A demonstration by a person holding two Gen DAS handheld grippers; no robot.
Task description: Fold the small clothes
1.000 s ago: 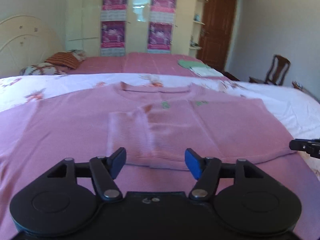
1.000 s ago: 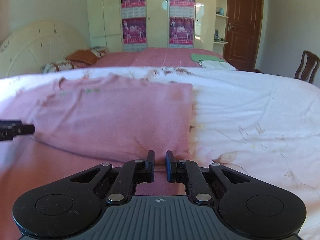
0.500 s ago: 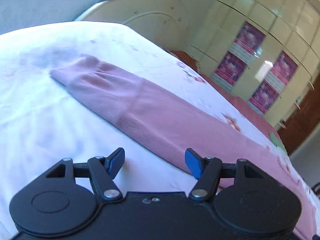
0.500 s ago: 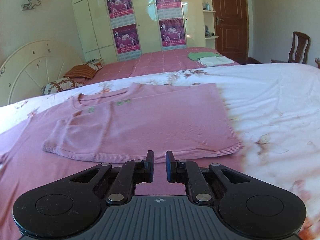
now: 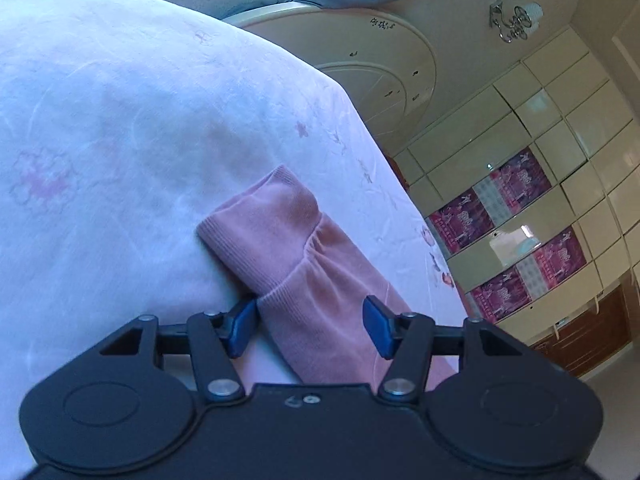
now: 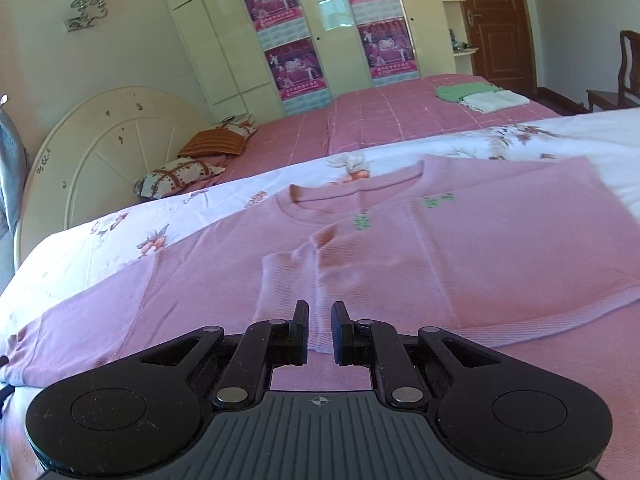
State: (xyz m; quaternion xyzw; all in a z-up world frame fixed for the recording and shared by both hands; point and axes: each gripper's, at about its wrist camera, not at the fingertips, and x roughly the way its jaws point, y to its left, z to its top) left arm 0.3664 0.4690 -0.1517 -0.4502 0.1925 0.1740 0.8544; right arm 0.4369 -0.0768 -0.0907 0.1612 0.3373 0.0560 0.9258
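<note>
A pink knit sweater (image 6: 400,248) lies flat on the white flowered bedspread (image 6: 560,136), its right side folded over the body. Its left sleeve (image 5: 296,264) stretches out to the side, ending in a ribbed cuff (image 5: 260,216). My left gripper (image 5: 310,326) is open, its blue pads on either side of the sleeve just behind the cuff. My right gripper (image 6: 320,330) is nearly shut with a narrow gap, empty, low over the sweater's folded part near the hem.
A second bed with a pink cover (image 6: 400,120) lies beyond, with pillows (image 6: 188,168) and folded green and white clothes (image 6: 480,96). A cream headboard (image 6: 100,148), wardrobe with posters (image 6: 332,28), door (image 6: 500,20) and chair (image 6: 628,72) stand behind.
My left gripper swung left from the sweater's body along the sleeve and now straddles it near the cuff. My right gripper moved left from the folded right edge over the sweater's middle.
</note>
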